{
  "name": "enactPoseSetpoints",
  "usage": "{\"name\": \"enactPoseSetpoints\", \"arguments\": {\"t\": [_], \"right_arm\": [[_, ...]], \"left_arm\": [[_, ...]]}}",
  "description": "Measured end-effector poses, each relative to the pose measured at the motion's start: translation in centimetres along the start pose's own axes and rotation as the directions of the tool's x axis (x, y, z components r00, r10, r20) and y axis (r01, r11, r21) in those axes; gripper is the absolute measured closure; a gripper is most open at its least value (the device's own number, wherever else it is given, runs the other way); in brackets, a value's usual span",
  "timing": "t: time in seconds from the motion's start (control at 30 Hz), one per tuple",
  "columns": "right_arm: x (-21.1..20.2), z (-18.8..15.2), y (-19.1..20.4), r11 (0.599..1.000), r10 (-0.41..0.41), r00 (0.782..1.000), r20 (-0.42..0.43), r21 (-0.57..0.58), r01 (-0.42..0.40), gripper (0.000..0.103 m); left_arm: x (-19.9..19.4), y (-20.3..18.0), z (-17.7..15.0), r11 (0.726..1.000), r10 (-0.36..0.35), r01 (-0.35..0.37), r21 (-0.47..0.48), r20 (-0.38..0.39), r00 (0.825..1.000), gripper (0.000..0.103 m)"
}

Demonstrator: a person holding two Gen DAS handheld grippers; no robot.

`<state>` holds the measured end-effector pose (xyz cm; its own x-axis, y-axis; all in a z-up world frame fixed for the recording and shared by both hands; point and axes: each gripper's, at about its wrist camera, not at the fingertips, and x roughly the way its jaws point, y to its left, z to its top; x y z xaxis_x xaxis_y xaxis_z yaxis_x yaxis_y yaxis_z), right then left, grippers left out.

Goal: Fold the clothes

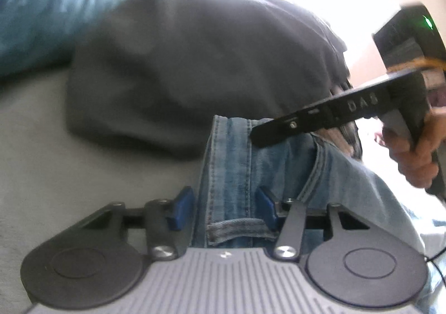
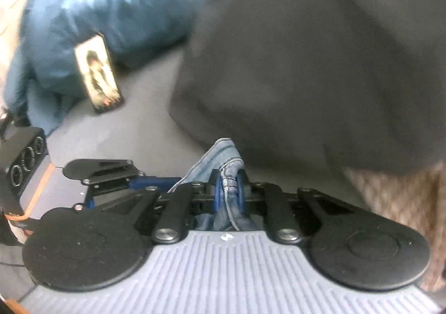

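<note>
Right tongs (image 2: pixel 227 188) pinch the jeans (image 2: pixel 223 158); left tongs (image 1: pixel 224 206) gape around them.

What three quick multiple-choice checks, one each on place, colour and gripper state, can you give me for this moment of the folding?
1. Where does the phone lie?
A. on the jeans
B. against the blue quilt
C. between the left fingers

2. What colour is the big garment behind the jeans?
A. red
B. white
C. dark grey

3. How does the right gripper stand?
A. shut on denim
B. wide open over the bed
C. holding the phone

Key: 1 B, the right wrist view shows it beside the quilt's edge. 2 C, both views show dark grey cloth. 3 A, its blue pads pinch bunched denim, while the left gripper is open around the waistband.
</note>
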<state>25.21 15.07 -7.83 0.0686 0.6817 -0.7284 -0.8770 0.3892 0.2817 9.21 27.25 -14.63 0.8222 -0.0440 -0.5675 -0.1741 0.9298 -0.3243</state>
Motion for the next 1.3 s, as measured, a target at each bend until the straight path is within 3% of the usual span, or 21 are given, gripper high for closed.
{"name": "enactPoseSetpoints", "arguments": {"t": [0.1,0.23,0.33,0.4,0.57,0.7,0.77,0.87,0.93,1.07,1.2,1.3], "right_arm": [[1.3,-0.7,0.0,1.000,-0.024,1.000,0.016,0.009,0.024,0.093],[4.1,-2.3,-1.6,0.990,-0.074,0.997,-0.006,0.119,0.074,0.088],[2.6,-2.1,-2.1,0.975,-0.093,0.995,0.034,0.206,0.084,0.074],[0.6,-1.9,-2.7,0.961,-0.140,0.989,0.055,0.247,0.122,0.062],[-8.6,-4.2,-5.5,0.922,-0.141,0.972,0.187,0.383,0.060,0.059],[-17.3,-8.6,-6.5,0.900,-0.196,0.950,0.244,0.430,0.075,0.058],[-22.1,-11.2,-7.6,0.878,-0.238,0.934,0.265,0.471,0.090,0.058],[-29.8,-15.6,-9.2,0.829,-0.341,0.890,0.303,0.543,0.133,0.058],[-33.1,-18.4,-8.9,0.793,-0.410,0.860,0.305,0.585,0.171,0.058],[-38.9,-25.5,-9.3,0.723,-0.517,0.815,0.262,0.643,0.253,0.058],[-38.7,-29.6,-9.7,0.682,-0.530,0.831,0.169,0.667,0.299,0.058],[-36.3,-28.9,-9.8,0.738,-0.491,0.863,0.120,0.584,0.338,0.058]], "left_arm": [[-0.1,0.5,0.2,1.000,0.012,-0.013,-0.028,-0.024,1.000,0.049],[-1.1,1.1,0.6,0.998,0.027,-0.029,-0.064,-0.027,0.999,0.051],[-1.9,1.5,0.9,0.995,0.038,-0.040,-0.091,-0.031,0.999,0.050],[-2.4,1.7,1.1,0.993,0.045,-0.048,-0.109,-0.033,0.998,0.049],[-8.0,3.6,3.5,0.977,0.053,-0.058,-0.207,-0.030,0.998,0.048],[-13.4,3.9,5.2,0.974,0.126,-0.127,-0.189,-0.017,0.992,0.045],[-15.4,3.1,6.0,0.975,0.161,-0.159,-0.152,-0.001,0.987,0.044],[-15.9,0.5,6.9,0.980,0.196,-0.196,-0.047,0.005,0.981,0.044],[-14.5,-2.0,7.3,0.978,0.202,-0.201,0.052,-0.009,0.979,0.044],[-8.7,-7.6,6.1,0.960,0.147,-0.120,0.254,-0.090,0.985,0.043],[-2.0,-12.3,2.9,0.909,0.153,-0.079,0.409,-0.151,0.977,0.043],[1.3,-13.8,1.0,0.889,0.175,-0.092,0.449,-0.148,0.973,0.044]]}}
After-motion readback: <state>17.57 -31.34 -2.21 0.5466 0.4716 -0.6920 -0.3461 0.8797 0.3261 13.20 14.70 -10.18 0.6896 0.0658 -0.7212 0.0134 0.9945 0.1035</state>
